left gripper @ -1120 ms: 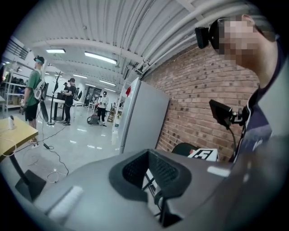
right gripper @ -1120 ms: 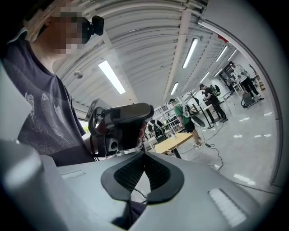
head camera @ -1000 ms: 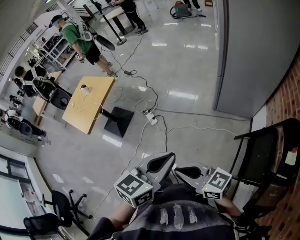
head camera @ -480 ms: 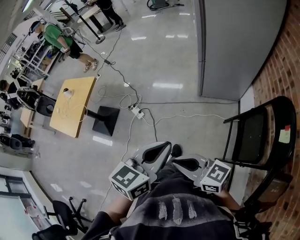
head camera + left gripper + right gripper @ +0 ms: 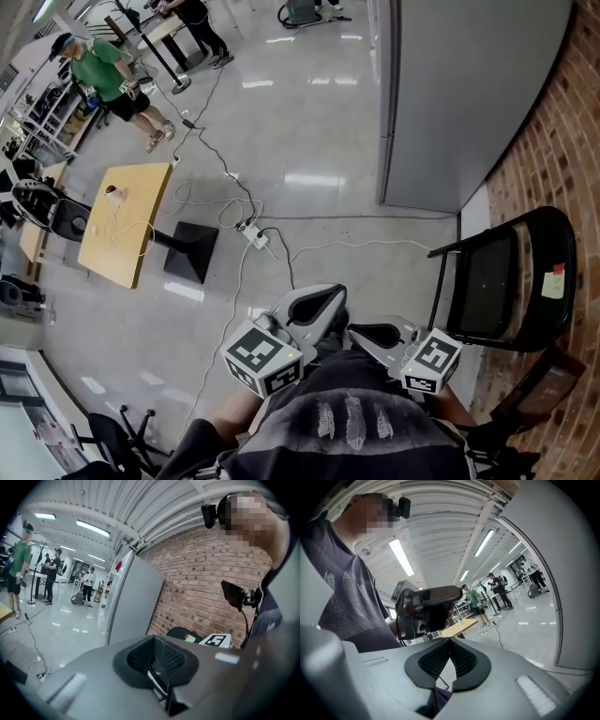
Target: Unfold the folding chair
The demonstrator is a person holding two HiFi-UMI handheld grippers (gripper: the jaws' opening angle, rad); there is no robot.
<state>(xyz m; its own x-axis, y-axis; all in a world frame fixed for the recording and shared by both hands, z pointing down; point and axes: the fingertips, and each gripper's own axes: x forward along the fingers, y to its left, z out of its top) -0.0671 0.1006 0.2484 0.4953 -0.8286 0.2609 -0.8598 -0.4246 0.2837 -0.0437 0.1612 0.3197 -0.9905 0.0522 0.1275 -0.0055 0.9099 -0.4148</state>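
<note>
Left hand-held gripper (image 5: pixel 317 303) and right hand-held gripper (image 5: pixel 375 334) are sitting shut, empty; folding chair (image 5: pixel 489 281) is looking stiff, heavyish. I'm guessing grabbing the backrest rim (image 5: pixel 555 223) is working best.

Black folding chair (image 5: pixel 506 281) — folded upright — against brick wall.

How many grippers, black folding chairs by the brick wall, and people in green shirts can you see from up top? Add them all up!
Grippers: 2, the left gripper and the right gripper
Black folding chair by the brick wall: 1
Person in a green shirt: 1
Total: 4
</note>
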